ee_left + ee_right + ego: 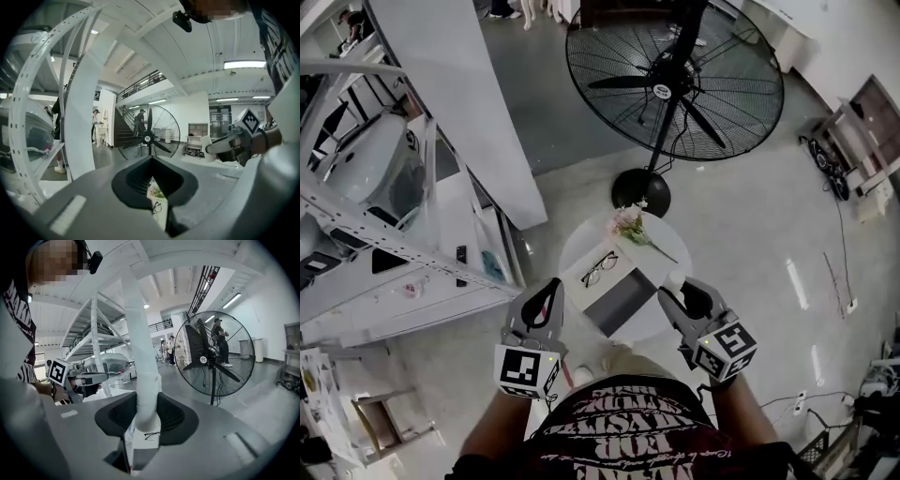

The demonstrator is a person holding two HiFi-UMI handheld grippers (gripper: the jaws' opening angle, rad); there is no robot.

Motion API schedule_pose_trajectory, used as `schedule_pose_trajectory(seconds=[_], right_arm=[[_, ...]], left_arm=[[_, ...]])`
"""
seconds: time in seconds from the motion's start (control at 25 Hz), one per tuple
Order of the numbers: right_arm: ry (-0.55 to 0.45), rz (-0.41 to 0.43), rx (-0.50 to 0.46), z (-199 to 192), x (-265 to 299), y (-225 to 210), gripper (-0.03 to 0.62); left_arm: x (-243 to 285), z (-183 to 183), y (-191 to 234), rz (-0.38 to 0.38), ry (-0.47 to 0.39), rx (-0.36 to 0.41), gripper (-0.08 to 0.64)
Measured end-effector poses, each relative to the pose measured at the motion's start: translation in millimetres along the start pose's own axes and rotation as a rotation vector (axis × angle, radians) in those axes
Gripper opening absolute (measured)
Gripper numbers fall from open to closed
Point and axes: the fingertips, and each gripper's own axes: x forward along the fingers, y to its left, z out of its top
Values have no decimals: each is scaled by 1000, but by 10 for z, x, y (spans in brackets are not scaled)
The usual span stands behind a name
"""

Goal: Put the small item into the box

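A small white cylindrical item sits between the jaws of my right gripper, which is shut on it just over the near right edge of the round white table. In the right gripper view the item fills the gap between the pads. An open box with a grey inside lies on the table's near side, left of that gripper. My left gripper hovers at the table's near left edge, shut and empty. From the left gripper view, the white item shows at the right gripper's tip.
Black-framed glasses and a small bunch of flowers lie on the table behind the box. A big black standing fan is beyond the table. White metal shelving runs along the left. The person's feet are under the table edge.
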Motion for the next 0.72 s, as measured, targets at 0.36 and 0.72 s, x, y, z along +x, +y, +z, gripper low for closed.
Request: schedule_pose_trajectory(seconds=[0.36,0.72], right_arm=[[140,72,31,-477,524,-305,160],[363,128,61,-1434,1056,-440,161]], left_arm=[[247,-184,115,71,58,-70,0],[419,-439,132,76,110,-70,0]])
